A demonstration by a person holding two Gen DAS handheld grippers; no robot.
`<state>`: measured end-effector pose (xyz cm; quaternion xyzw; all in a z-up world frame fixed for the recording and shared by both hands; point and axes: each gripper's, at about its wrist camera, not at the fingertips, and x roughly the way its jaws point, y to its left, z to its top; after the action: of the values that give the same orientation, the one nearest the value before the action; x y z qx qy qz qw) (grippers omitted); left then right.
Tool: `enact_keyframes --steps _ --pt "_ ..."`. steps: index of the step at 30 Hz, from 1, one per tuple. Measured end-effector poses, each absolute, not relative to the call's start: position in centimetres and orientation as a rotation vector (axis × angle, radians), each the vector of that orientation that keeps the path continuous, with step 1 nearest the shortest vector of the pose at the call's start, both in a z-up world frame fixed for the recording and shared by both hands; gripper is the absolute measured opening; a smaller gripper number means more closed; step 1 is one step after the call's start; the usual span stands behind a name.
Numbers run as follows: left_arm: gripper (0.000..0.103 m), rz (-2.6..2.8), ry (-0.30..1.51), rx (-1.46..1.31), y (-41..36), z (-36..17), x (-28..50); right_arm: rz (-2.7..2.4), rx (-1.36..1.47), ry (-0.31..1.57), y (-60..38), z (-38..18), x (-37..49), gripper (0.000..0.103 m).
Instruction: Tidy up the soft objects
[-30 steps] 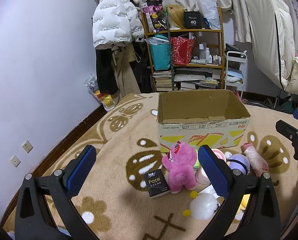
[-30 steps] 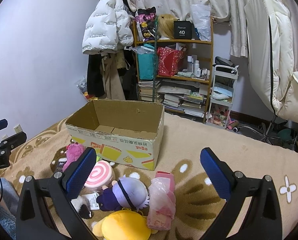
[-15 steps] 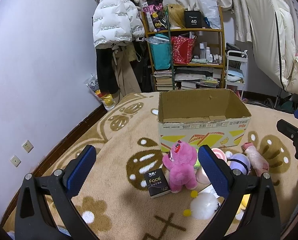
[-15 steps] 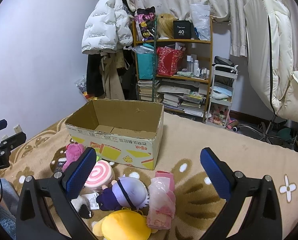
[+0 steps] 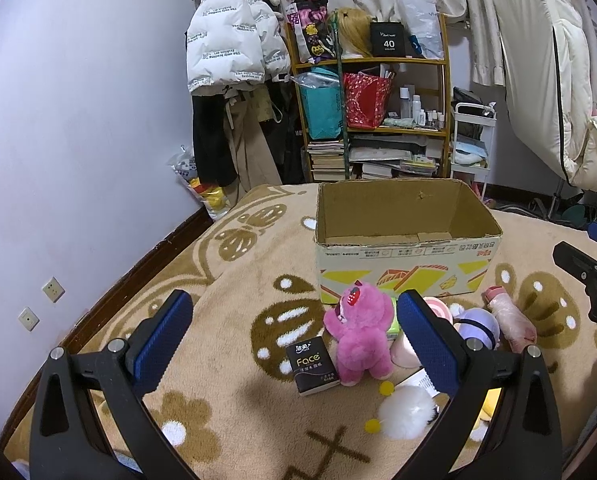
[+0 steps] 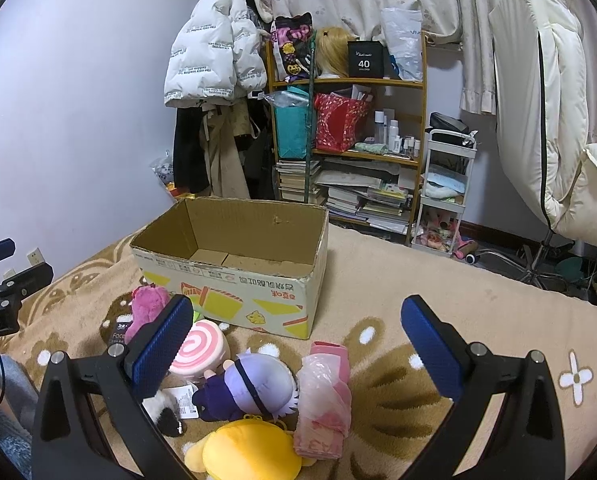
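Cardboard box [image 5: 406, 258] first, the big one, sitting open-topped on the patterned blanket [image 5: 234, 288], and from the right wrist view its floor [image 6: 250, 258] shows bare flaps, nothing inside yet. So we look to be at the very start: sorting not begun, both claws hovering and picking a target.

Left gripper [image 5: 294, 332], jaws spread wide, holding nothing, hangs above the blanket's near edge. Right gripper [image 6: 294, 340], just as wide, just as empty, hangs over the pile.

And the pile, all huddled against the box's printed front wall: yellow plush [image 6: 246, 454] nearest the right claw, purple-haired plush doll [image 6: 258, 386] beside it, pink bagged bundle [image 6: 324, 398] lying to the doll's right, pink bear [image 5: 360, 338] standing near the box's front left corner, swirl-patterned cushion [image 6: 200, 350] between the bear and the doll. Smaller still: black Face tissue pack [image 5: 312, 364] touching the bear's side, white pompom [image 5: 404, 416] just in front.

Next move, I'd say: left claw drops around the bear, which sits right between its fingers' line, squeezes gently since plush gives, then lifts over the box's front rim.
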<state>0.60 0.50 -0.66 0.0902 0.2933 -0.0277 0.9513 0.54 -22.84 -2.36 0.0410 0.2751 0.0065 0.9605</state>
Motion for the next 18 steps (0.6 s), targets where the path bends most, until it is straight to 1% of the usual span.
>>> enact_keyframes --steps 18 --pt "0.101 -0.055 0.597 0.182 0.56 -0.74 0.59 0.014 0.083 0.56 -22.77 -2.42 0.57 0.103"
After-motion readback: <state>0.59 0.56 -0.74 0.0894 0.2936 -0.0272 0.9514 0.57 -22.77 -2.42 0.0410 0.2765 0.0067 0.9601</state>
